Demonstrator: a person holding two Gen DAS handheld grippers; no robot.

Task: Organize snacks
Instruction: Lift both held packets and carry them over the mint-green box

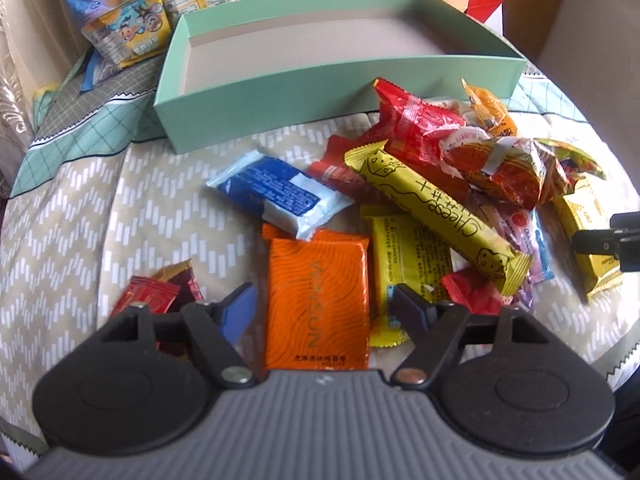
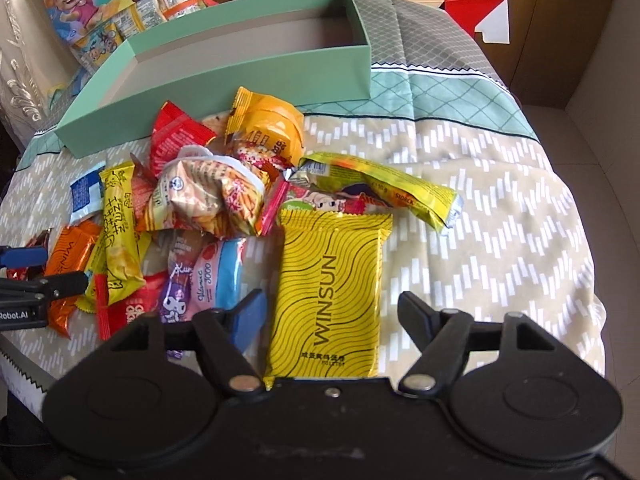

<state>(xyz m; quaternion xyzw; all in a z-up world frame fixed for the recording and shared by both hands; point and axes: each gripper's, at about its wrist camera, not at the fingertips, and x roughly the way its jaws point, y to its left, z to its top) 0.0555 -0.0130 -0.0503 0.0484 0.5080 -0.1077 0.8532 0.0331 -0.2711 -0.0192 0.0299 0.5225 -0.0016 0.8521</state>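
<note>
Orange foil lies between the jaws of the left claw (image 1: 324, 304), which stand apart around the orange packet (image 1: 318, 300) without pressing it. The right claw (image 2: 332, 312) gapes wider around the yellow packet (image 2: 332, 288), also unpressed. Both packets lie flat on the bed (image 2: 500, 208), long axes running away from the claws toward the green box (image 1: 340, 76). That box is empty; the whole snack pile (image 1: 460, 168) still awaits sorting.
</note>
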